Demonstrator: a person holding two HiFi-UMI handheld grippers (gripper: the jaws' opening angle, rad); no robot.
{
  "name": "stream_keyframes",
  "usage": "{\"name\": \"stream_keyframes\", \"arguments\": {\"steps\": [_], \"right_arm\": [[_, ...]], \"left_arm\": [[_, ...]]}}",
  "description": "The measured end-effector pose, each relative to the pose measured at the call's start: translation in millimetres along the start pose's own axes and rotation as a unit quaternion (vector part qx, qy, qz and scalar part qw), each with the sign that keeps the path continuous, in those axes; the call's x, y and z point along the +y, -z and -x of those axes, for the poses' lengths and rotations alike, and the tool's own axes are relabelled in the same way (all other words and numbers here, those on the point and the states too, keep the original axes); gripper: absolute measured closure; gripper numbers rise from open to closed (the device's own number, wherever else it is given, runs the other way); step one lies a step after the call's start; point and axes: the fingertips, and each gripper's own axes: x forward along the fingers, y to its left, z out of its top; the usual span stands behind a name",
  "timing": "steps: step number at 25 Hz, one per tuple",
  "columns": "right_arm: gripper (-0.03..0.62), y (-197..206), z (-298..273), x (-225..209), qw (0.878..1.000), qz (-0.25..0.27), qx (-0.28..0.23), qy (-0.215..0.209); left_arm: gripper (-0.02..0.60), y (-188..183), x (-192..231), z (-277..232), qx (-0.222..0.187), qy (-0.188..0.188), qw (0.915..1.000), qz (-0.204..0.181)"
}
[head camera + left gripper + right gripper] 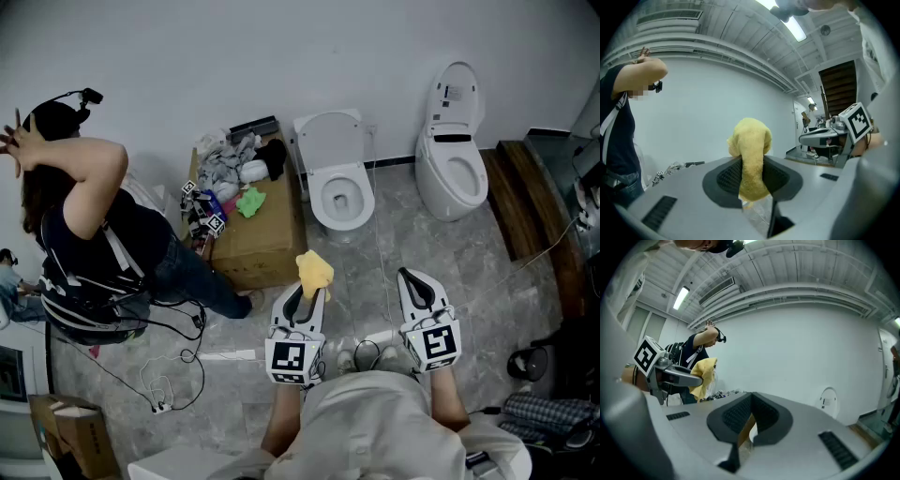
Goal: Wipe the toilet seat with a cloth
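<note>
Your left gripper (305, 292) sits low in the head view, at about 6 o'clock. Its jaws are clamped on a yellow cloth (314, 270). The cloth bunches up above the jaw tips and hangs down between the ribbed pads. It is held in the air, well apart from any toilet.

Your right gripper (412, 281) is at 3 o'clock from the left one. Its jaws are pressed together with nothing between them.

At 12 o'clock from the grippers, against the white wall, stands a white toilet. Its lid (328, 139) is raised and its toilet seat (319, 197) is down around the open bowl. A second toilet (455, 159), also with its lid up, stands at 1 o'clock.

At 11 o'clock, just beside the first toilet, is a cardboard box (267, 239). Lying on top of it are:
- a heap of grey rags (220, 164)
- a white bundle (253, 171)
- a black item (274, 155)
- a green cloth (249, 202)

Whether the box is open or closed under them cannot be told.

At 9 o'clock a person (84, 234) stands with both arms lifted and hands at the head. Cables (173, 366) trail over the grey marbled floor (366, 272) near their feet.
</note>
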Motion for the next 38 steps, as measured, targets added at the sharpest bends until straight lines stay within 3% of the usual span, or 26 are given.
{"name": "stream_keyframes", "arguments": {"steps": [7, 17, 26, 38], "right_arm": [[0.588, -0.7, -21.4, 14.8, 1.0, -0.004, 0.003, 0.014], [0.586, -3.9, -67.7, 1.1, 1.0, 0.006, -0.005, 0.016], [0.586, 6.7, -144.1, -37.7, 1.0, -0.003, 0.0, -0.006], [0.586, 15.7, -251.0, -125.2, 0.999, -0.017, 0.01, -0.038]], "left_arm": [[0.465, -3.1, 26.0, -7.5, -0.006, 0.011, 0.9999, -0.005], [0.463, -1.3, 58.9, -38.1, -0.009, 0.004, 0.9999, 0.007], [0.463, 2.0, 91.2, -108.1, 0.003, -0.013, 0.9999, 0.008], [0.463, -15.4, 121.5, -232.3, 0.02, -0.04, 0.999, 0.002]]}}
